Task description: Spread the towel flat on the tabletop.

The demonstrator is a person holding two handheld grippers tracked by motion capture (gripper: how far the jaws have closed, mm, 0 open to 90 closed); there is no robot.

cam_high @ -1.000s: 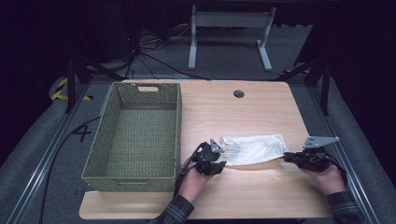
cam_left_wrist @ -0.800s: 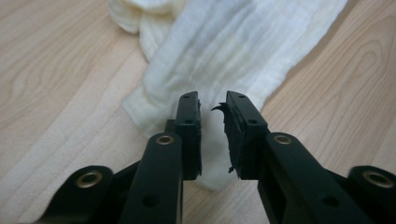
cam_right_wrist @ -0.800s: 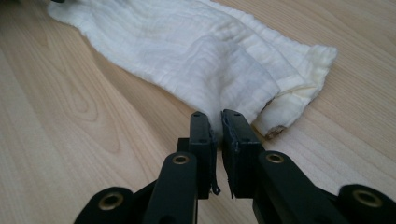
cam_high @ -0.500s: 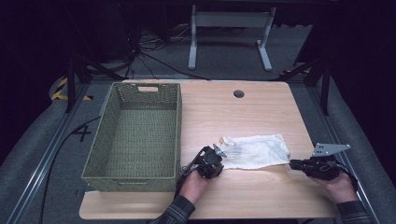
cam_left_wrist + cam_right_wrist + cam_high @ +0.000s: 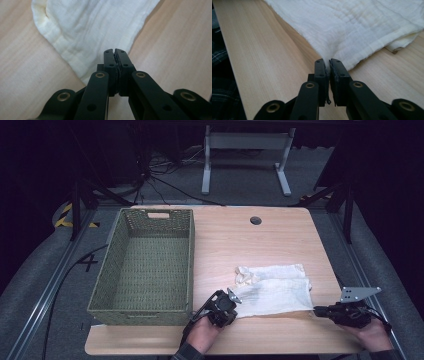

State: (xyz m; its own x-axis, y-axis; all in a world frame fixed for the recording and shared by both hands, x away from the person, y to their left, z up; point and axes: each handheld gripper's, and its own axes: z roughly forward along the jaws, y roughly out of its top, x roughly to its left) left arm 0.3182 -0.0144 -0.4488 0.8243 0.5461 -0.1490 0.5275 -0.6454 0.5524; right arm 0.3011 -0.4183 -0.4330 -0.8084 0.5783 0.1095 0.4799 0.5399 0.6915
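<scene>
Cloth (image 5: 274,292) corners (hidden inside jaws) pinched by both hand-held grippers.

A lab-style recording bay: a pale wooden tabletop (image 5: 280,245) on dark grey carpet, black cables (image 5: 165,182) trailing at 11 o'clock, yellow-black hazard tape (image 5: 64,215) at 9 o'clock, a grey metal stand (image 5: 245,150) at 12.

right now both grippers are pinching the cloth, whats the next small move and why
Probably lift both corners together and carry them forward over the far edge to fold. The left gripper and right gripper each stand shut on a near corner of the white cloth, which is stretched between them on the table.
</scene>
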